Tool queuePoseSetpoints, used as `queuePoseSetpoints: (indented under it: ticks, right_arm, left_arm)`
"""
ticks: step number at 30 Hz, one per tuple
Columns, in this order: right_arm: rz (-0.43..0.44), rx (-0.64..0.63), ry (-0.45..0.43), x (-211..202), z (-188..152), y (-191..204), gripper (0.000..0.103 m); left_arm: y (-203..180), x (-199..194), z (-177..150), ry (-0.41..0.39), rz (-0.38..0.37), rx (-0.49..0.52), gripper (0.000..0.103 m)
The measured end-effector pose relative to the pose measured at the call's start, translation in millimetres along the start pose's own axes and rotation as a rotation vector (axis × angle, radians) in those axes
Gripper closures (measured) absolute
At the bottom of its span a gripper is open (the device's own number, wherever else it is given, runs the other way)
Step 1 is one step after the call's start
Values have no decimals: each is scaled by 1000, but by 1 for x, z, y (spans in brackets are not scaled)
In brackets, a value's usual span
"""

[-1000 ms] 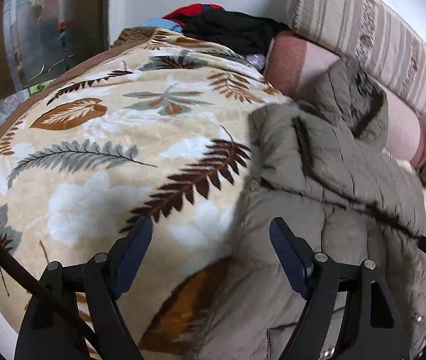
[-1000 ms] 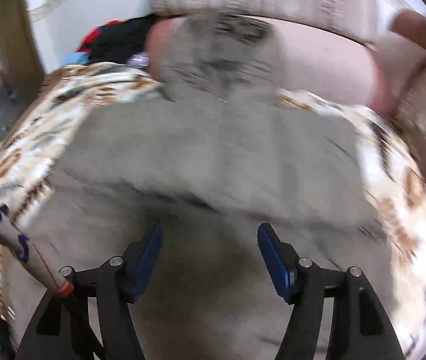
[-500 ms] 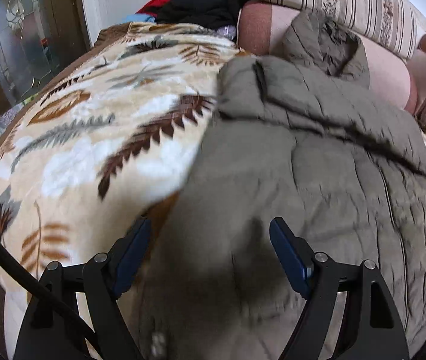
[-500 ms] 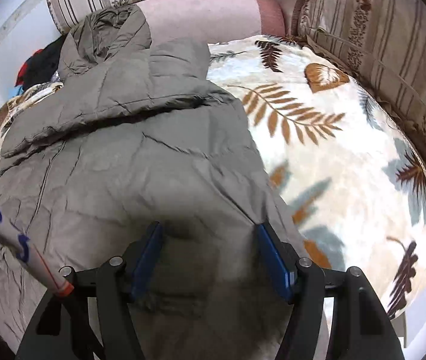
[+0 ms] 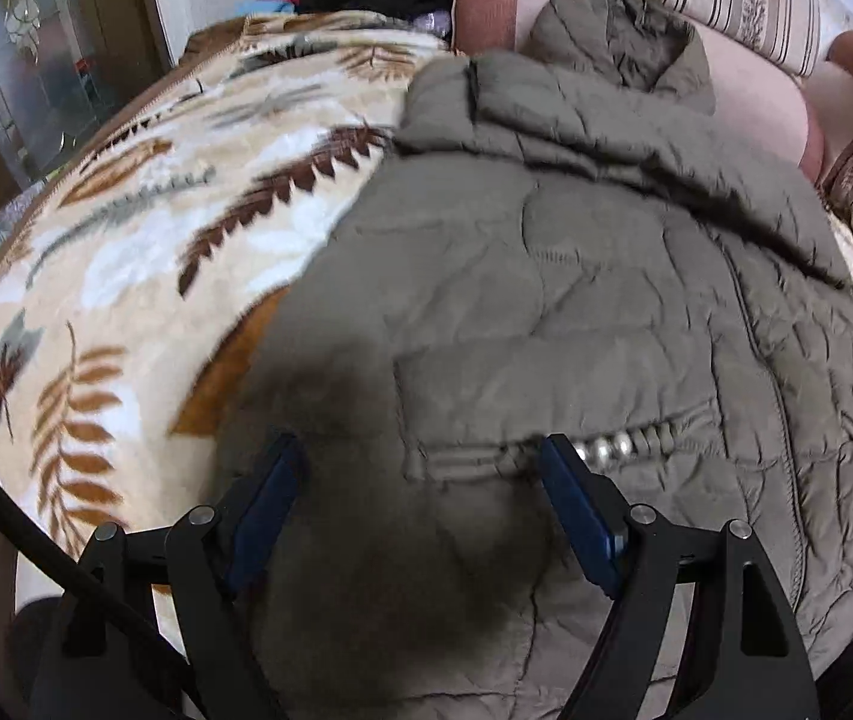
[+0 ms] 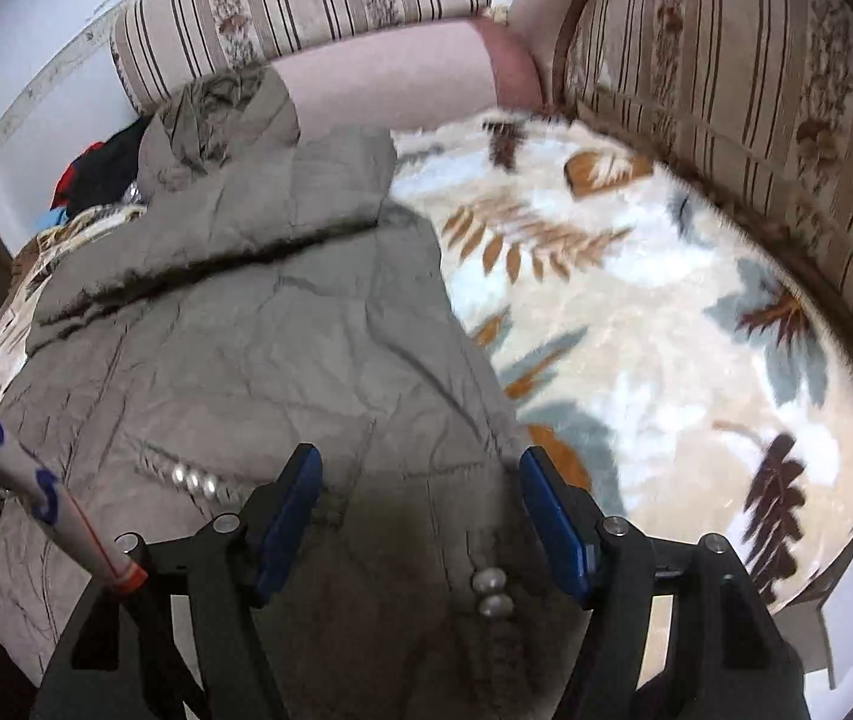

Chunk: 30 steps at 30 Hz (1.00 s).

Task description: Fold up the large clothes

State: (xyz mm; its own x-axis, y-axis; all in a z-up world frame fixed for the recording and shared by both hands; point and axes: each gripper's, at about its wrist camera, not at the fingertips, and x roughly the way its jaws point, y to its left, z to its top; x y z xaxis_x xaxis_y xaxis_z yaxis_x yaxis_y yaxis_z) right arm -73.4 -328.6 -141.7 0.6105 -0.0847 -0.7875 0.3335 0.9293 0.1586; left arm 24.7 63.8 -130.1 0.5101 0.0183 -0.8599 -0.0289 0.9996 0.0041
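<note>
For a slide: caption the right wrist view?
Open right gripper poised over an olive puffer jacket spread on a leaf-print blanket.

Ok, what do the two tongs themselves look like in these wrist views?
Both match: black angular frames with round silver screw heads, each finger faced with a flat blue pad. The left tongs have a thick black cable curving past their left side. Beside the right tongs runs a white cylindrical piece with blue markings and an orange-red band.

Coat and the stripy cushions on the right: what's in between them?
Only the leaf-print blanket lies between the coat and the striped cushions; the right wrist view shows it.
</note>
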Motion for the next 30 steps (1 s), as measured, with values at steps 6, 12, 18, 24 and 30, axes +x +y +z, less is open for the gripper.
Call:
queuePoseSetpoints:
  ticks: [6,12,18,24,30]
  right_arm:
    - [14,-3,6,-9,1,3,23]
    - [89,-43,-140,-73,41,29,23]
    - [144,-138,-310,-152,106,63,23]
    - [253,-147,-391,-216,182,89,20]
    - [229,-167,-380,-213,230,122,17]
  left_arm:
    - [-10,-32,2,-13,-51,29,23]
    - [-11,-114,33,-172,-126,44,23]
    - [0,-195,80,-329,-167,73,23]
    - [15,-240,123,-394,-201,62,23]
    - [14,-215,156,-338,-254,32,21]
